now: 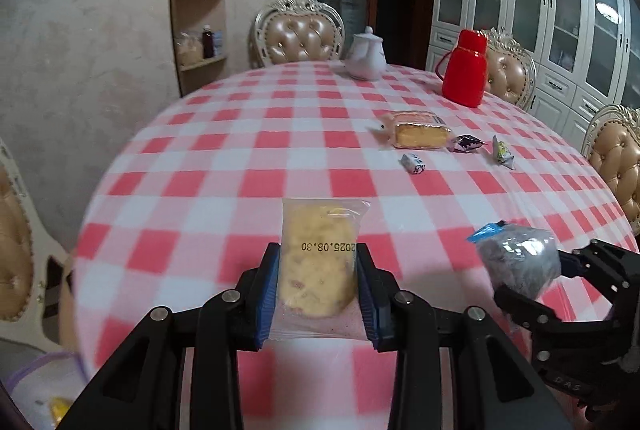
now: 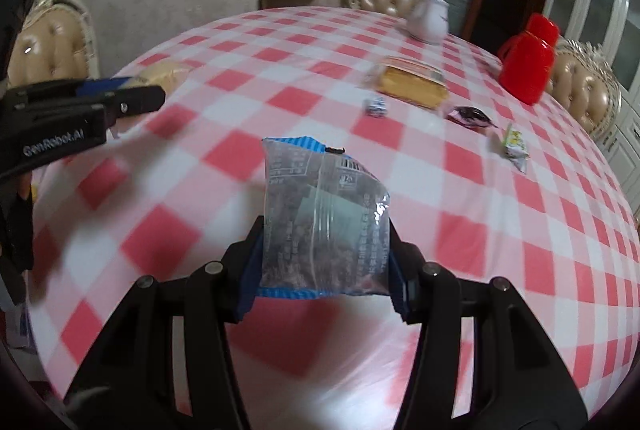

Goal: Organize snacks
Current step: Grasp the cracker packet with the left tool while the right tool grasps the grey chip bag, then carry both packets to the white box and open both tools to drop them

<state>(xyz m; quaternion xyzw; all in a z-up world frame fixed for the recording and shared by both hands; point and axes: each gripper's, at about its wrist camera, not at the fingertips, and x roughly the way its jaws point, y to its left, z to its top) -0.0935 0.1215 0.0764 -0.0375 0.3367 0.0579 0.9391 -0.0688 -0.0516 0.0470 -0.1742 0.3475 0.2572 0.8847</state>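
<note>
Two grippers each clench a snack above the table, the left gripper (image 1: 318,276) pinching a yellow biscuit packet (image 1: 318,258) and the right gripper (image 2: 326,258) a dark blue-edged pouch (image 2: 324,222), whose slick wrappers might slip over the red-checked tablecloth (image 1: 224,157), among padded chairs (image 1: 300,33).

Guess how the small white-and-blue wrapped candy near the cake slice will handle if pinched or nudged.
The wrapped candy looks tiny and short, so probably very light and easy to knock away. Its rounded, roll-like shape may let it roll on the checked tablecloth. The glossy wrapper could slip between pads.
</note>
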